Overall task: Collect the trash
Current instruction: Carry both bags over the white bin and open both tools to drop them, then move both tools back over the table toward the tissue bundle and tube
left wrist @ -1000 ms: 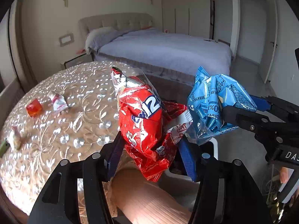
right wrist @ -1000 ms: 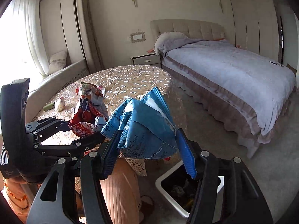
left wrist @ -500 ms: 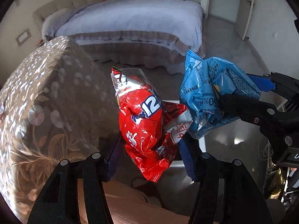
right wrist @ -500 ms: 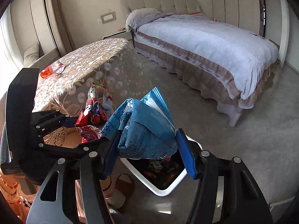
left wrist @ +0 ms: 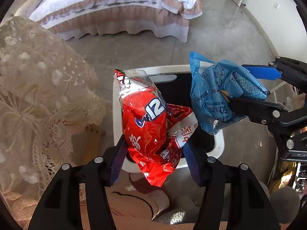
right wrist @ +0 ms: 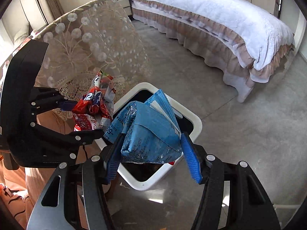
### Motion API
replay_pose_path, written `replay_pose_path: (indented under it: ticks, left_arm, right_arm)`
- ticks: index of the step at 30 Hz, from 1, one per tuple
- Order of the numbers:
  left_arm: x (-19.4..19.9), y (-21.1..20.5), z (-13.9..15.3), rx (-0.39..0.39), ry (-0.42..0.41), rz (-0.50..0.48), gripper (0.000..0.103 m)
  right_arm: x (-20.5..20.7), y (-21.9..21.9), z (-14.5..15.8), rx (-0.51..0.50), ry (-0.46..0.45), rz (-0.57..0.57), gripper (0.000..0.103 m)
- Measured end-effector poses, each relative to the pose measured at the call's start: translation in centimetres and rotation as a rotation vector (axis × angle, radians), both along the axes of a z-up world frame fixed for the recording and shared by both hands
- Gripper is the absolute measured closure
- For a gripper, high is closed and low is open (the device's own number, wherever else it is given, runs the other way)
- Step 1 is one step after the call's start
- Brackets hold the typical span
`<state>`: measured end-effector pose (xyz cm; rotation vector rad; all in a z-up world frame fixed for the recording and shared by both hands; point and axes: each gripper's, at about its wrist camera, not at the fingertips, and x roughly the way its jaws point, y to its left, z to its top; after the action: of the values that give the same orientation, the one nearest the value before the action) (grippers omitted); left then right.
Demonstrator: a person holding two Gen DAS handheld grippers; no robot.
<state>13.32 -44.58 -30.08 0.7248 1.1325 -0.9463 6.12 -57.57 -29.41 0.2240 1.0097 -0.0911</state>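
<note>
My left gripper (left wrist: 155, 161) is shut on a crumpled red snack bag (left wrist: 147, 126) and holds it over a white trash bin (left wrist: 117, 118) on the floor. My right gripper (right wrist: 151, 157) is shut on a crumpled blue wrapper (right wrist: 149, 132) and holds it above the same bin (right wrist: 195, 124). In the left wrist view the blue wrapper (left wrist: 214, 94) hangs to the right of the red bag, held by the right gripper (left wrist: 247, 90). In the right wrist view the red bag (right wrist: 92, 113) and left gripper (right wrist: 80, 118) are at the left.
A table draped in a lace cloth (left wrist: 38, 99) stands left of the bin, also in the right wrist view (right wrist: 86, 44). A bed with a frilled skirt (right wrist: 220, 28) is beyond. The person's leg (left wrist: 134, 205) is below the grippers. Grey floor (right wrist: 249, 134) surrounds the bin.
Both grippers have swung down from the table top toward the floor, and the white bin now lies right under both bags. Both grips are unchanged.
</note>
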Motion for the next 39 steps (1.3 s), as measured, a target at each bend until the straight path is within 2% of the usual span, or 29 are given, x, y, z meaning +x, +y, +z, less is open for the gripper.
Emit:
replay_pose_path:
  ticks: [1, 2, 3, 4, 7, 11, 16, 21, 26, 32, 35, 39]
  left_arm:
    - [0.0, -0.7, -0.7, 0.020, 0.025, -0.019, 0.039]
    - [0.2, -1.1, -1.6, 0.053, 0.047, -0.031, 0.030]
    - [0.3, -1.4, -2.4, 0.090, 0.050, -0.039, 0.006]
    - [0.4, -1.6, -3.1, 0.108, 0.033, -0.050, 0.005]
    - [0.0, -1.7, -3.9, 0.136, -0.011, -0.079, 0.005]
    - [-0.3, -1.5, -3.8, 0.117, 0.000, -0.080, 0.005]
    - [-0.8, -0.7, -2.1, 0.078, -0.035, -0.080, 0.005]
    - [-0.8, 0.3, 0.7, 0.009, -0.064, -0.057, 0.005]
    - [-1.5, 1.5, 3.8, -0.042, -0.161, -0.045, 0.005]
    - [-2.0, 3.6, 7.4, -0.098, -0.226, -0.015, 0.005]
    - [-2.4, 5.0, 9.4, -0.119, -0.302, 0.004, 0.005]
    - [-2.1, 7.8, 12.2, -0.154, -0.391, 0.075, 0.005]
  right_arm:
    - [0.1, -0.1, -0.7, 0.005, 0.017, 0.019, 0.040]
    - [0.3, -0.1, -1.3, 0.007, 0.039, 0.038, 0.029]
    - [0.4, -0.1, -2.0, -0.004, 0.070, 0.053, 0.018]
    - [0.4, -0.1, -2.8, -0.025, 0.095, 0.067, 0.006]
    - [0.2, 0.3, -4.1, -0.096, 0.144, 0.096, 0.005]
    - [-0.3, 0.5, -4.3, -0.111, 0.128, 0.095, 0.005]
    - [-0.2, 0.5, -2.6, -0.113, 0.075, 0.078, 0.005]
    - [-0.5, 0.7, -0.1, -0.134, 0.003, 0.066, 0.005]
    - [-0.9, 1.5, 3.1, -0.161, -0.101, 0.064, 0.005]
    - [-1.3, 3.8, 6.1, -0.219, -0.183, 0.106, 0.005]
    - [-1.3, 4.7, 7.8, -0.220, -0.237, 0.149, 0.005]
    - [-0.7, 6.9, 10.0, -0.227, -0.308, 0.197, 0.005]
